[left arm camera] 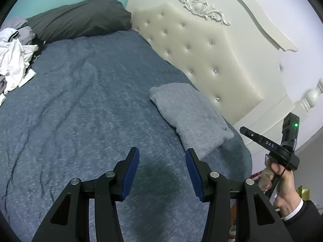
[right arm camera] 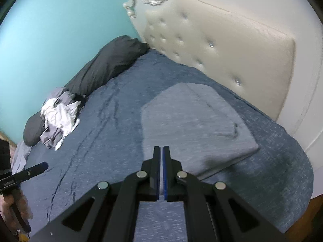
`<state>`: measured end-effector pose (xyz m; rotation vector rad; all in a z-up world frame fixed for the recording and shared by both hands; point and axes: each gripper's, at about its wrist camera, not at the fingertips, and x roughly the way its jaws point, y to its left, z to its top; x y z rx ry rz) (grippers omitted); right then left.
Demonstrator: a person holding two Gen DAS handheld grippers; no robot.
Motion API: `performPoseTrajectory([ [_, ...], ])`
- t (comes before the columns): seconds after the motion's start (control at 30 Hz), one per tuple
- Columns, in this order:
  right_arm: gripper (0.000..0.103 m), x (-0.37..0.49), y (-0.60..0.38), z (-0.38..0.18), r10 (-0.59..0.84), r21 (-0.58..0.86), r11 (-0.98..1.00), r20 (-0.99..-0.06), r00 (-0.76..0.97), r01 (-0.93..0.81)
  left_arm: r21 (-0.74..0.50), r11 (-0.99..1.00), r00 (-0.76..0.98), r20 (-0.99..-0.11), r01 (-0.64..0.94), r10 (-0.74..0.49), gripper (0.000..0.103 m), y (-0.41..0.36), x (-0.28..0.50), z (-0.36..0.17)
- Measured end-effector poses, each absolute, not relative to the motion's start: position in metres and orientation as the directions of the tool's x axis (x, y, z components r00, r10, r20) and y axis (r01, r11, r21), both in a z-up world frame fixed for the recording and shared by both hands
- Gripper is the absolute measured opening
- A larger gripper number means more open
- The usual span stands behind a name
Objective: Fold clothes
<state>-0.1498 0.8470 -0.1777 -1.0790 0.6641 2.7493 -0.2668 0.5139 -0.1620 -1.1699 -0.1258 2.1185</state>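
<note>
Hovering over the blue bedspread (left arm camera: 80, 111), both tools hold nothing: the left gripper (left arm camera: 162, 173) has its jaws parted with only bedding showing between them, and the right gripper (right arm camera: 160, 171) is clenched tight on no cloth at all. Just past the right tool lies the folded grey garment (right arm camera: 193, 121), flat and squared, close to the rounded corner of the bed (right arm camera: 298, 171) and near the padded headboard (right arm camera: 232, 46). That spot looks risky to me: a careless sweep of either tool on the way across could catch its near edge and undo the fold, or nudge it off the corner. Between the two tools and the far side, the middle of the bed is open, with only wrinkles in the cover, so there is plenty of room to travel and to spread the next piece. Farthest off, the crumpled white and grey clothes (right arm camera: 58, 119) wait against the dark pillow (right arm camera: 107, 66) by the teal wall (right arm camera: 60, 30); grabbing there could snag several pieces together.
</note>
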Motion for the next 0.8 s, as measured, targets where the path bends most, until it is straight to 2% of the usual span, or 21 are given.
performPoseTrajectory([
  [0.8, 0.001, -0.161, 0.677, -0.116, -0.207, 0.341, -0.940, -0.622, -0.755, -0.022, -0.348, -0.824, -0.474, -0.689, -0.448, 0.549, 0.052, 0.387, -0.246, -0.121],
])
